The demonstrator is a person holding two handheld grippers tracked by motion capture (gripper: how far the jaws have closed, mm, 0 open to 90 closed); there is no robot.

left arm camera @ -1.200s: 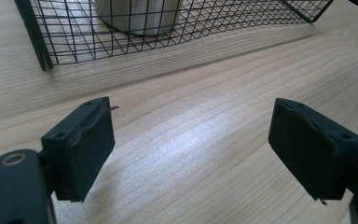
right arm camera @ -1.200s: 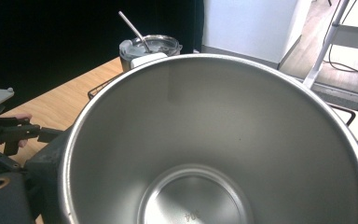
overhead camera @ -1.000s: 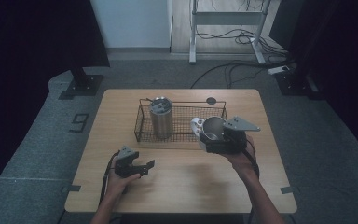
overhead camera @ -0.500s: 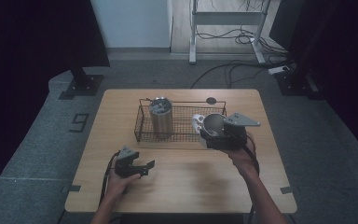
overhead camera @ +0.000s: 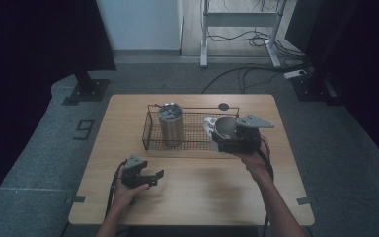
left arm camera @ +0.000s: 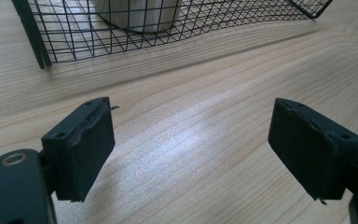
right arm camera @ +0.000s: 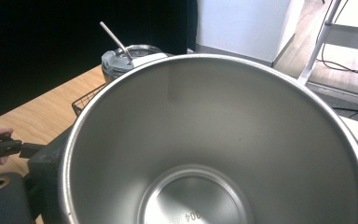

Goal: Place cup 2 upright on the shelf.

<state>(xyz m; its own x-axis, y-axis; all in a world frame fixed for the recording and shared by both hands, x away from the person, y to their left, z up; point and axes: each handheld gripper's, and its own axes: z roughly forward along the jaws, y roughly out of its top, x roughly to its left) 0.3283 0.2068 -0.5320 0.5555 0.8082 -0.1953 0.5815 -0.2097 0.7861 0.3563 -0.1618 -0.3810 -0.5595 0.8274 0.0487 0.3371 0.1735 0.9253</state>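
My right gripper is shut on a steel cup and holds it tilted over the right end of a black wire basket. In the right gripper view the cup's shiny inside opens toward the camera, with a black jaw at its left side. A lidded steel tumbler with a metal straw stands upright in the basket's left part, and its lid shows beyond the cup's rim. My left gripper rests low over the wooden table, in front of the basket, open with nothing between its pads.
A small black round disc lies on the table behind the basket. The basket's front wall stands a short way ahead of my left jaws. Bare wood stretches across the front of the table. Cables and a metal stand lie on the floor beyond.
My right gripper has lifted the cup slightly and carried it a little farther from the person, over the basket's right end. The left gripper has stayed put.
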